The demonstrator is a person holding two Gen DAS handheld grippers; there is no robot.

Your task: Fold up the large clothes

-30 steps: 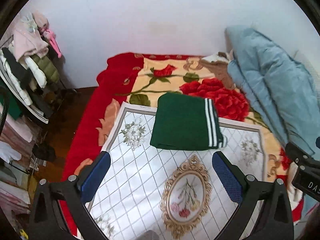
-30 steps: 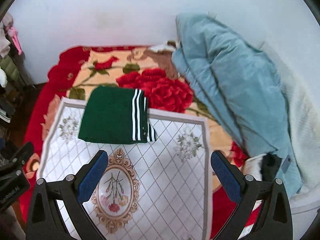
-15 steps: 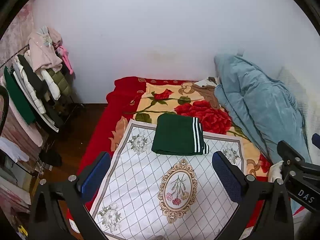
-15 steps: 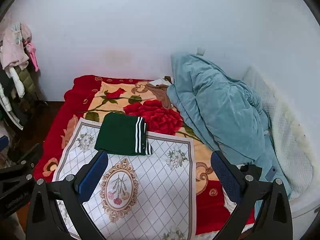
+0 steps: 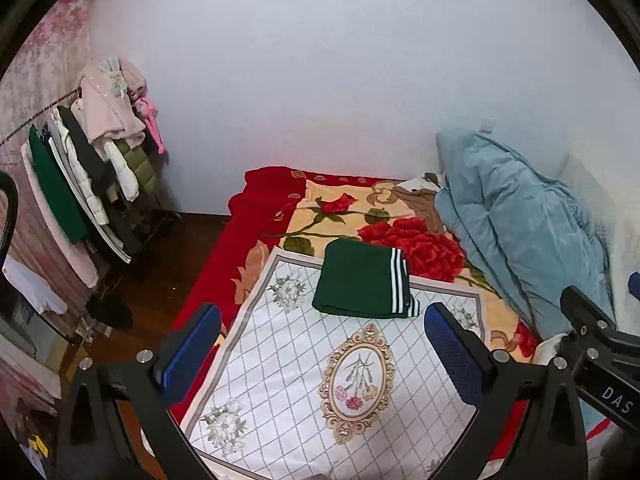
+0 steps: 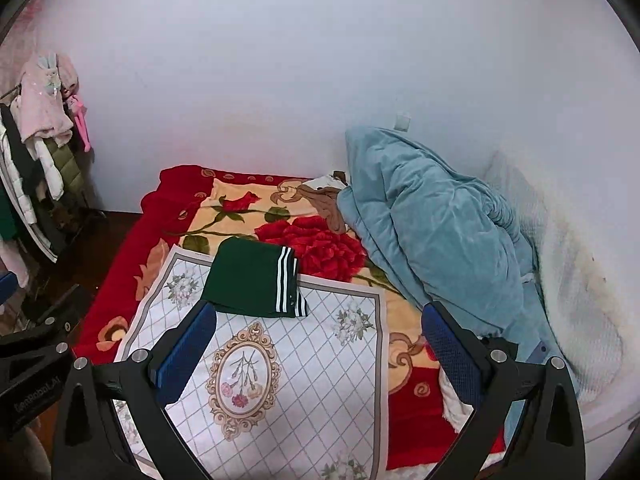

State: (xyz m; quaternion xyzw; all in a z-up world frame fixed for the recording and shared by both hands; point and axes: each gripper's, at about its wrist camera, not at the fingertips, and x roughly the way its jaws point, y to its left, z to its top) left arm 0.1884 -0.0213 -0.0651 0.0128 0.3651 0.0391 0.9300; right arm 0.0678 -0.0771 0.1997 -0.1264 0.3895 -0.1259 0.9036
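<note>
A dark green garment with white stripes [image 5: 362, 280] lies folded in a neat rectangle at the far end of a white patterned cloth [image 5: 320, 368] on the bed; it also shows in the right wrist view [image 6: 252, 278]. My left gripper [image 5: 322, 350] is open and empty, held well above and short of the garment. My right gripper [image 6: 314, 346] is open and empty too, also high and back from the garment. The right gripper's body shows at the right edge of the left wrist view [image 5: 600, 344].
A red rose blanket [image 5: 400, 236] covers the bed. A bunched blue quilt [image 6: 432, 232] lies along the right wall. A rack of hanging clothes [image 5: 80, 172] stands at the left over dark wooden floor [image 5: 160, 276].
Both grippers have drawn back and up from the bed; the folded green garment looks smaller and farther. The garment itself has not moved.
</note>
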